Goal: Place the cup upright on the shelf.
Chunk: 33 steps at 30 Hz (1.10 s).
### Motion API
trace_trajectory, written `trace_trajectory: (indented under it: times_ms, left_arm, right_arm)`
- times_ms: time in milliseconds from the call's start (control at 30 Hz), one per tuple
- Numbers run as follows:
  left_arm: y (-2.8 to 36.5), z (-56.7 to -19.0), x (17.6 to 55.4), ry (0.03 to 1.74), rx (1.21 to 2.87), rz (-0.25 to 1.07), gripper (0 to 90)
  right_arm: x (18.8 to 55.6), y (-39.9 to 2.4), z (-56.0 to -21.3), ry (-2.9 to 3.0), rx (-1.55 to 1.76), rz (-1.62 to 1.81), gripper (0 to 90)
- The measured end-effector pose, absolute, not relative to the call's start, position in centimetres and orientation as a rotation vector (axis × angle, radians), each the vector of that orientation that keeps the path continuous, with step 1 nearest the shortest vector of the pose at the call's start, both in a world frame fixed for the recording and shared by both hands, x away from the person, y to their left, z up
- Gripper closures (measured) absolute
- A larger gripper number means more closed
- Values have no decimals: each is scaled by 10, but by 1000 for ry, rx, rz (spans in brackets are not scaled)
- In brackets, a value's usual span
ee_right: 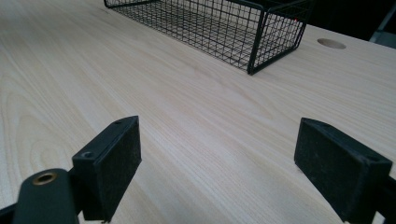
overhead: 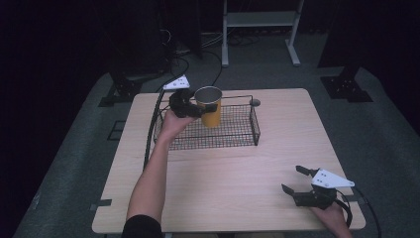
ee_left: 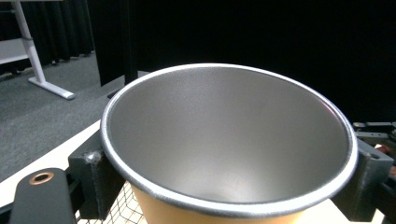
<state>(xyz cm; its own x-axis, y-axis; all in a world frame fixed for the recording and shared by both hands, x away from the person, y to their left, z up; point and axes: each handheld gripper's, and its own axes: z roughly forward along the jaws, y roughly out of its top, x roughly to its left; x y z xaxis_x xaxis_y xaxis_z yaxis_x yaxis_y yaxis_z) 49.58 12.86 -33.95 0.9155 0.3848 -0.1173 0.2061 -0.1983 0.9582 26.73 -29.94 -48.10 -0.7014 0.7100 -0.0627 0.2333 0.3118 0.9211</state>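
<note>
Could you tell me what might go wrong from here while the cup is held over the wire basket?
The left gripper grips the yellow cup just below its rim, one of the fingers on each side, so the smooth tapered wall might slip.
The cup hangs above the wire basket; lowered carelessly, its base could clip the basket's rim and tip.
The right gripper rests open and far away, so it probably could not steady anything.

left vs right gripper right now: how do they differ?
The left gripper is shut on the yellow cup; the right gripper is open and holds nothing. The left one is raised over the wire basket; the right one sits low at the table's near edge. Both have black jaws.
</note>
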Motion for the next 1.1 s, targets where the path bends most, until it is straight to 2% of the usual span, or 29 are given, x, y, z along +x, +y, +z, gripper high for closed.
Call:
trace_trajectory:
  times_ms: [500, 1100]
  left_arm:
    - [133, -352, 514, 517, 1744, 166, 128]
    - [124, -360, 531, 563, 1853, 185, 127]
  right_arm:
    - [268, -299, -481, 2124, 841, 1371, 138]
    - [268, -299, -481, 2123, 840, 1367, 138]
